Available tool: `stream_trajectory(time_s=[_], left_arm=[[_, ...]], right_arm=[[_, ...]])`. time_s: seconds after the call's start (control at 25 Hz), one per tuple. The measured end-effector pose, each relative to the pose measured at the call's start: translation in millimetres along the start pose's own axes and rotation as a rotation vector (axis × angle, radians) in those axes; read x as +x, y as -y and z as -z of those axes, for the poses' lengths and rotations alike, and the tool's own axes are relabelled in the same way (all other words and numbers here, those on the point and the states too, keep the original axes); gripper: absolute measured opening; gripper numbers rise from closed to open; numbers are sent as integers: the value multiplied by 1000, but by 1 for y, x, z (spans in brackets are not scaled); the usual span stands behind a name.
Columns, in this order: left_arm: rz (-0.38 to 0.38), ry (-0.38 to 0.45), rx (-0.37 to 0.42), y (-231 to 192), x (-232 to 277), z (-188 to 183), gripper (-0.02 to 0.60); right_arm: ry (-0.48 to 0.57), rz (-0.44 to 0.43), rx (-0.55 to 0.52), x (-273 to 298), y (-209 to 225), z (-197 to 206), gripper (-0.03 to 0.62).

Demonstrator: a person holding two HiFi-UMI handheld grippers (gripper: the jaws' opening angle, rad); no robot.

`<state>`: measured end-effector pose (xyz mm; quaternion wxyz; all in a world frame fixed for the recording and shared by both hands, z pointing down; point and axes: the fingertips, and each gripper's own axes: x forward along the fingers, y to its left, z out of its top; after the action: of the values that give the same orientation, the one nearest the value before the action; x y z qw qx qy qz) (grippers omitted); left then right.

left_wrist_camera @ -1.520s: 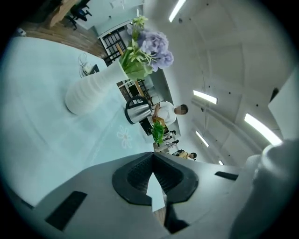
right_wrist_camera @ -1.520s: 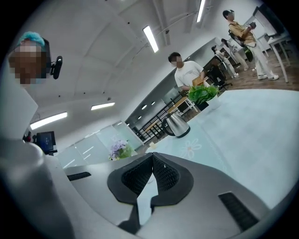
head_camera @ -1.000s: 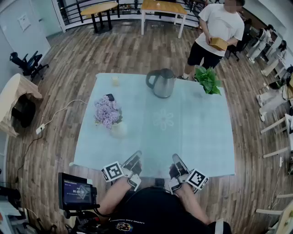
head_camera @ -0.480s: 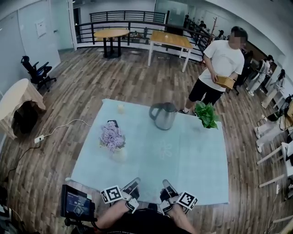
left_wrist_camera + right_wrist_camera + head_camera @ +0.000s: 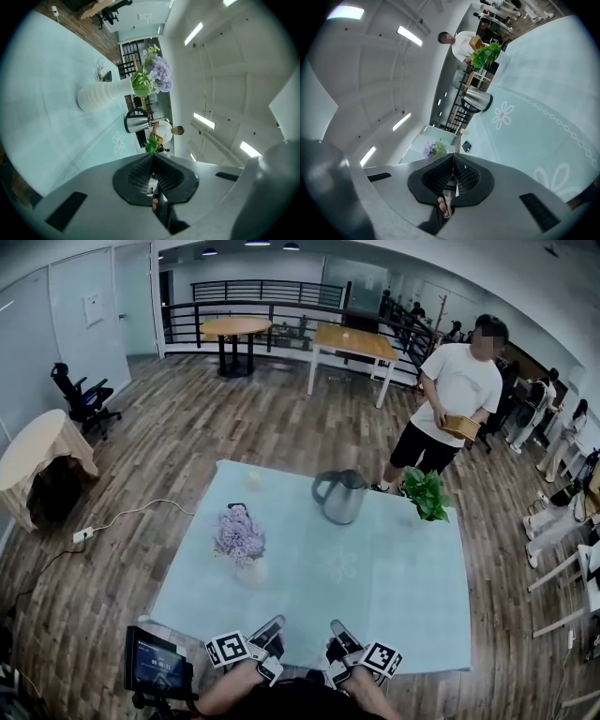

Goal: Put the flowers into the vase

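Left gripper [image 5: 152, 156]: the jaws are closed tip to tip, with nothing between the ribbed black pads. It is held low at the near edge of the table, as the head view shows [image 5: 271, 631].

Right gripper [image 5: 453, 155]: the jaws are pressed together at the tips and grip nothing. It sits just beside the left gripper at the same near edge [image 5: 338, 636].

Flowers [image 5: 238, 534]: a lilac bunch with green leaves stands in the vase, stems down in its neck. It is ahead of both pairs of jaws and well apart from them. From the left jaws it is forward and a little to the left. From the right jaws it is further left, and only the blooms [image 5: 435, 149] show above the gripper body.

Vase [image 5: 100, 96]: white and ribbed, it stands upright on the cloth, though this rolled view shows it sideways. It is well beyond the left jaw tips and touches neither gripper.

Kettle [image 5: 340, 496]: steel, further out than the vase and roughly straight ahead of the right jaws.

Potted plant [image 5: 427, 494]: green, at the far right corner and the furthest thing from both jaws.

Table [image 5: 394, 596]: covered by a pale blue cloth with a flower pattern. Bare cloth lies between the jaws and the vase.

Person [image 5: 452, 399]: stands beyond the table's far right corner, holding a basket.
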<state>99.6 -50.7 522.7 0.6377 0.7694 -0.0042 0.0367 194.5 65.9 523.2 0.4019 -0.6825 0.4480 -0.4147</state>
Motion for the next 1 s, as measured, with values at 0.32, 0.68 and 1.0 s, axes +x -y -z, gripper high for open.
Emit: stream_trajectory(time_s=[0.32, 0.68, 1.0], left_arm=[[5, -5, -4, -9, -6, -12, 8], [31, -30, -13, -4, 0, -6, 8], [30, -47, -11, 4, 4, -2, 8]], right_arm=[[5, 20, 14, 7, 2, 11, 18], [34, 24, 12, -5, 2, 11, 18], [49, 19, 7, -13, -3, 8, 18]])
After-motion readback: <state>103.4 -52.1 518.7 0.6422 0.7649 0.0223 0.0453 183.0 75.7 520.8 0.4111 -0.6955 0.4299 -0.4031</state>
